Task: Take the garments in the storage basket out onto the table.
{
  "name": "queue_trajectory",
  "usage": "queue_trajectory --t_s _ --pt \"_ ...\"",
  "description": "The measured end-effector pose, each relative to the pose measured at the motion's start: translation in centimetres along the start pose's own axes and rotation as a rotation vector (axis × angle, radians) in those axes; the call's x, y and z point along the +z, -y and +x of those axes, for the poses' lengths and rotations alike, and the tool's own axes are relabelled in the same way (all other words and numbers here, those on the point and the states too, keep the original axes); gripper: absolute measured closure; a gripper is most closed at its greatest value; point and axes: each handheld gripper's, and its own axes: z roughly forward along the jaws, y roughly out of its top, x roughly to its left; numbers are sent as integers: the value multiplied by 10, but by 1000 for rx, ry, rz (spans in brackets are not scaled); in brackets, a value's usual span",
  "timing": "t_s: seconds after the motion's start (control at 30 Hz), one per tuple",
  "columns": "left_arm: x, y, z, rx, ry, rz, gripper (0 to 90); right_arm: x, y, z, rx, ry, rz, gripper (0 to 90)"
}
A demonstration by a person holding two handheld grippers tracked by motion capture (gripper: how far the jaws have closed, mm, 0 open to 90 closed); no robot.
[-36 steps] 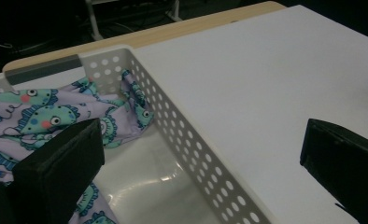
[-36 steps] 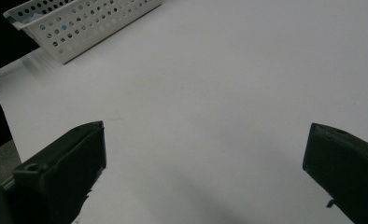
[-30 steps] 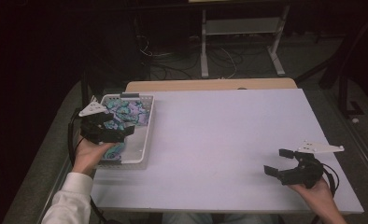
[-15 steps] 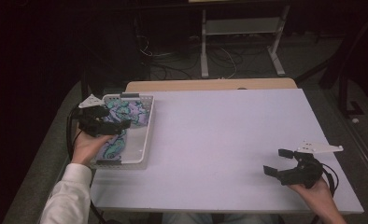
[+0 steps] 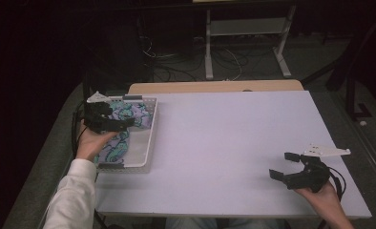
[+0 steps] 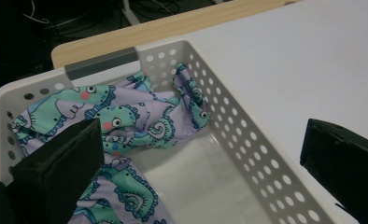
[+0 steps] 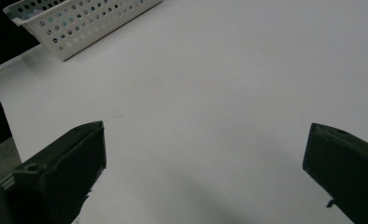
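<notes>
A white perforated basket [image 5: 148, 143] [image 6: 247, 130] [image 7: 79, 21] stands at the table's left edge. Inside it lies a crumpled lilac cloth with teal sea-creature print [image 5: 138, 114] [image 6: 126, 121]. My left gripper [image 5: 124, 125] [image 6: 201, 172] hovers over the basket, jaws wide open with nothing between them; one jaw is above the cloth, the other above the basket's right wall. My right gripper [image 5: 284, 165] [image 7: 205, 172] is open and empty, low over the bare white table [image 5: 224, 143] [image 7: 219, 84] near its front right corner.
A wooden strip [image 5: 214, 87] [image 6: 173, 28] borders the table's far edge. Beyond it are a metal stand [image 5: 243, 33] and cables [image 5: 224, 59] on a dark floor. A grey handle [image 6: 102, 63] sits on the basket's far rim.
My left gripper has moved toward the basket's far end and now sits higher over the cloth. The right gripper has stayed in place.
</notes>
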Motion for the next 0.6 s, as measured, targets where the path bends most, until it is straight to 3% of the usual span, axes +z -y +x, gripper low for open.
queue_trajectory --t_s 0.17,0.6 --pt "5 -5 7 9 -21 37 0 0 0 0 2 -2 2 0" --pt "27 -9 30 -27 -73 103 0 2 1 0 -3 0 10 0"
